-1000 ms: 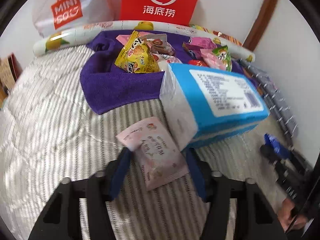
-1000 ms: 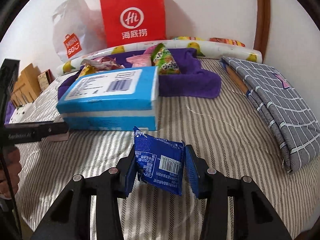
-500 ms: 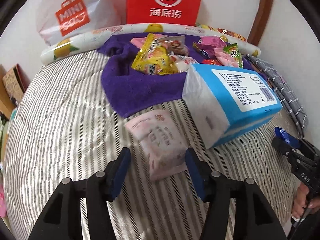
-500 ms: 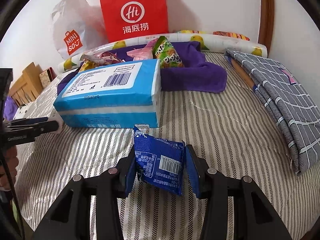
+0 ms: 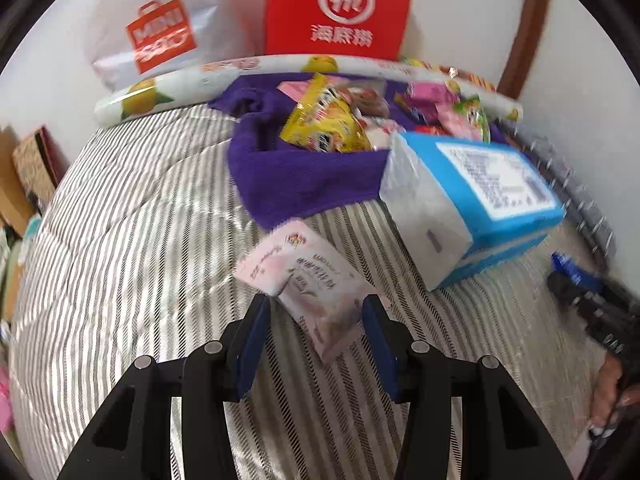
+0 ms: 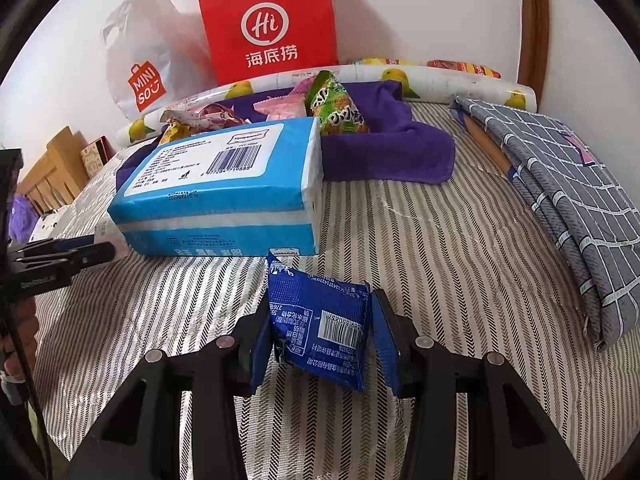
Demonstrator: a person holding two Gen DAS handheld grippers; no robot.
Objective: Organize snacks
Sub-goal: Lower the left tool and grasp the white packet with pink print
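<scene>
Striped grey-and-white bedding [image 5: 132, 216] fills the left wrist view, white wall beyond. Far off, a purple towel [image 5: 304, 176] carries crinkly snack packets [image 5: 328, 128]; a blue-and-white tissue pack [image 5: 472, 204] lies right. The left gripper [image 5: 316, 316], part open, brackets a pale pink sachet [image 5: 308, 280]; whether it grips, I cannot tell.

From the right wrist, the right gripper [image 6: 320, 328] clamps a dark blue foil packet [image 6: 320, 328] near the tissue pack; folded grey checked cloth [image 6: 568, 200] lies right.
</scene>
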